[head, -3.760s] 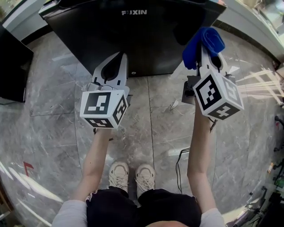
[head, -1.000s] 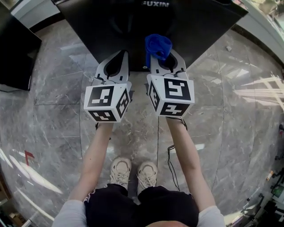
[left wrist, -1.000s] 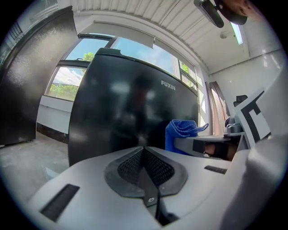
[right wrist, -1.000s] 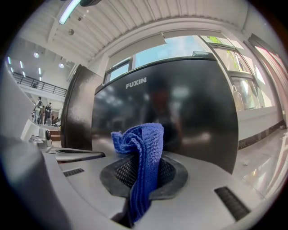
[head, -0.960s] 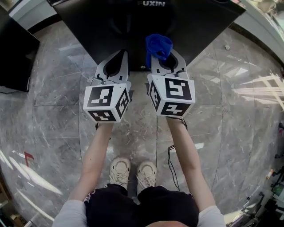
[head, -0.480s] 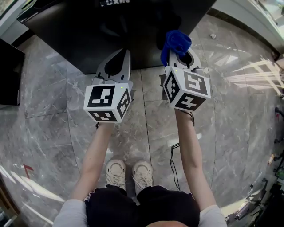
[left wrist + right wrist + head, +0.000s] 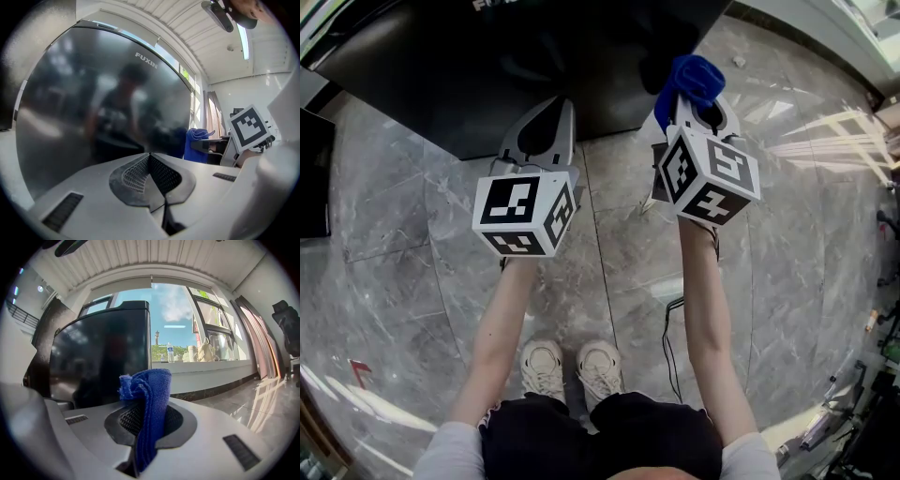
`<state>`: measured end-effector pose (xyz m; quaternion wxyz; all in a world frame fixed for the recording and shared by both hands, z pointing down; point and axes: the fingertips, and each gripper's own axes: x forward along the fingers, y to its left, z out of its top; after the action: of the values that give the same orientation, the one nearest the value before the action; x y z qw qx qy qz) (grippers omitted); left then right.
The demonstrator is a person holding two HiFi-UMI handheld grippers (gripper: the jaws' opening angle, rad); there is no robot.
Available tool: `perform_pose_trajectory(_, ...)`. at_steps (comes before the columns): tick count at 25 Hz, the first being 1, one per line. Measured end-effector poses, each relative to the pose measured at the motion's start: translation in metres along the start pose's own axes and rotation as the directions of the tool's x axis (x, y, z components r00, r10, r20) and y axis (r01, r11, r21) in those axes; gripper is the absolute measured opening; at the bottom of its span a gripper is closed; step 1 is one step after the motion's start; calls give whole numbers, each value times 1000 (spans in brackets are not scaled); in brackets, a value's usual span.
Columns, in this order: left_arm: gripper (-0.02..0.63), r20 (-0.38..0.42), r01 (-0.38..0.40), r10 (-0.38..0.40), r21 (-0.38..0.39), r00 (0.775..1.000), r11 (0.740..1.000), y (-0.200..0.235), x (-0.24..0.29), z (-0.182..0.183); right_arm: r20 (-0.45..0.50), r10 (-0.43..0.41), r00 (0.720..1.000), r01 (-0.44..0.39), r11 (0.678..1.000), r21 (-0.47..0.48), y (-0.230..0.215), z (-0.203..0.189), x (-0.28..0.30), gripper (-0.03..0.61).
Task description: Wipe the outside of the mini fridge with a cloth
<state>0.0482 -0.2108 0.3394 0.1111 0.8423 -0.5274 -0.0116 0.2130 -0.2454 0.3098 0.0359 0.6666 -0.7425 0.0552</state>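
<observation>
The black mini fridge stands on the floor ahead, and its glossy door fills the left gripper view. My right gripper is shut on a bunched blue cloth, held by the fridge's right front edge. In the right gripper view the cloth stands up between the shut jaws, with the fridge just beyond at the left. My left gripper is shut and empty, its tips pointing at the lower door without touching it. The cloth also shows to its right.
Grey marble floor tiles lie all round. A black cable runs on the floor by the person's shoes. A dark cabinet stands at the left. A windowsill with bottles is behind the fridge's right side.
The right gripper has carried the cloth from the middle of the door to the fridge's right edge. The left gripper has stayed shut at the lower door.
</observation>
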Motion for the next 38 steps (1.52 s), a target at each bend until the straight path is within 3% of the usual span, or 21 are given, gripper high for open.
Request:
perform_pose_trajectory(9,5,-2,-14,14,-17,1000,1000,8,2,-4,3,-53,999,53,998,39,-22,3,4,52)
perform_pose_trajectory(18,5,26,-56,56,11,998,998,19,-20,9,10,-16,1000,15,996,86,-2,3,-16,52)
perform_pose_trajectory(27,5,77,-164,164,0,984,986,65,-80,18,-29,201,979,-199,979,36,111,-18,-36,52)
perform_pose_trajectory(33,5,102,-265,262,16,960,964,112,-124,26,-37,373,927,-373,928,6,207,-22,-38,52)
perform_pose_trajectory(38,5,147,-343,333,47,931,938,152,-163,31,-45,467,883,-467,884,28,279,-39,-37,52)
